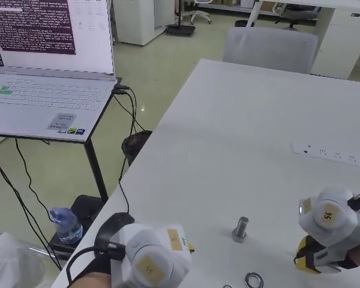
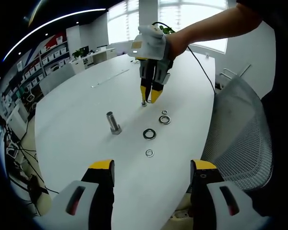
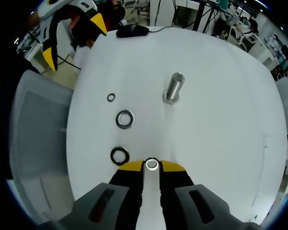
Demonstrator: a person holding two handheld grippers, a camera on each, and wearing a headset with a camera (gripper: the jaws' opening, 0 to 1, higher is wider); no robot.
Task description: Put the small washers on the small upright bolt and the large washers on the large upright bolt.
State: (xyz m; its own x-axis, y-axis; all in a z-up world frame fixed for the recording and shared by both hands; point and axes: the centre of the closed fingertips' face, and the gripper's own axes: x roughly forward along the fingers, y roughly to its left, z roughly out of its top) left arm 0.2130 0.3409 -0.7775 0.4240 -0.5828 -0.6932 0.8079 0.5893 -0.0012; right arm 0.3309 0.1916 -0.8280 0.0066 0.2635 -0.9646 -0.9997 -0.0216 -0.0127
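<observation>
Loose washers lie round the large bolt on a white table, between my two grippers.

My left gripper [image 2: 152, 166] hangs with its yellow-tipped jaws wide apart, holding nothing. My right gripper [image 3: 152, 168] has its jaws nearly together about a small metal ring [image 3: 152, 164] (a washer or the small bolt's top, I cannot tell, nor whether it is pinched). The large bolt [image 3: 174, 86], smooth grey steel, stands upright on its wider head on the smooth white table [image 3: 221, 110]. In the left gripper view four flat rings lie near it: two large washers [image 2: 149, 133] [image 2: 164, 119] and two small washers [image 2: 149, 153] [image 2: 164, 112].
</observation>
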